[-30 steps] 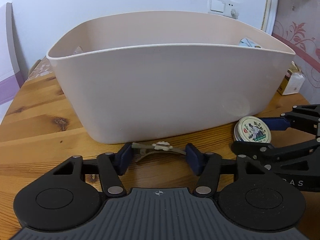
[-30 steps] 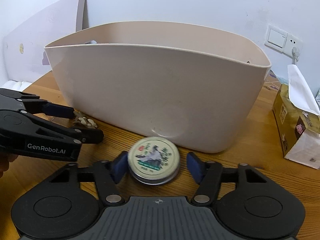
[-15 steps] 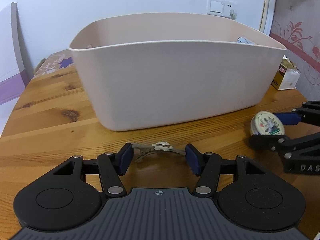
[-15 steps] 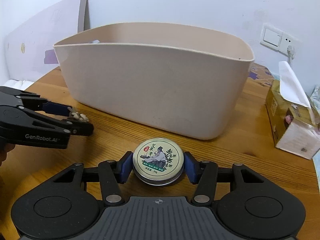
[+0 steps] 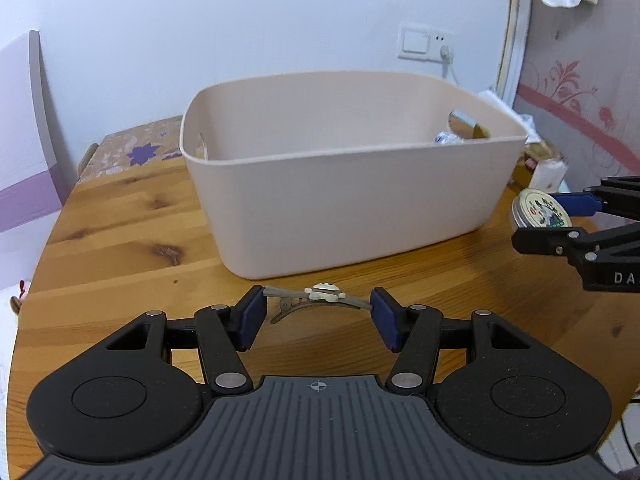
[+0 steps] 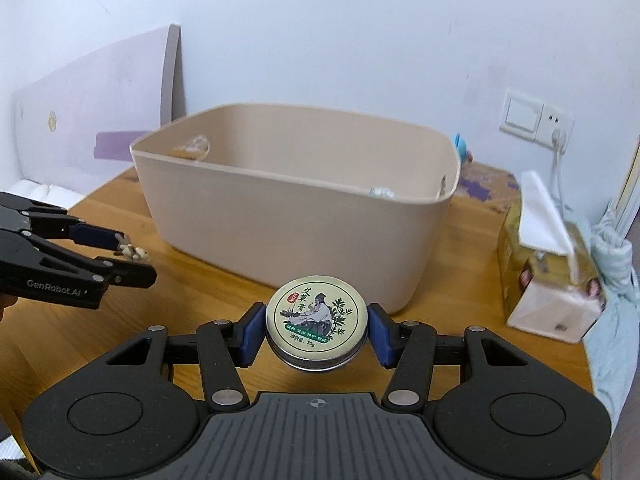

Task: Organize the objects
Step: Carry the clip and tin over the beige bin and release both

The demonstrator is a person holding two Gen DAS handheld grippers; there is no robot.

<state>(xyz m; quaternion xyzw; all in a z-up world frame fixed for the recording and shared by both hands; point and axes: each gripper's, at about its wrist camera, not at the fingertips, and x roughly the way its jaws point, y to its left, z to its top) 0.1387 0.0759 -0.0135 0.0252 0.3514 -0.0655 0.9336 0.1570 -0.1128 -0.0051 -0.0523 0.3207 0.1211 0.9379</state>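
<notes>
My left gripper (image 5: 317, 307) is shut on a grey hair clip (image 5: 316, 298) with a small white ornament, held end to end between the blue pads above the table. My right gripper (image 6: 316, 330) is shut on a round ointment tin (image 6: 316, 320) with a printed lid. A beige plastic bin (image 5: 352, 196) stands on the wooden table (image 5: 120, 248) just beyond both grippers; a few small items lie inside it. In the left wrist view the right gripper (image 5: 548, 216) with the tin (image 5: 538, 212) shows at the right. The left gripper (image 6: 124, 254) shows at the left of the right wrist view.
A tissue box (image 6: 552, 264) stands to the right of the bin (image 6: 296, 216). A wall switch and socket (image 6: 536, 118) with a plugged cable are behind it. A pale purple board (image 6: 100, 136) leans on the wall at the left. The table's edge runs along the left and right sides.
Both grippers have risen and drawn back from the bin, each carrying its object. The bin's rim and inside now show from above.
</notes>
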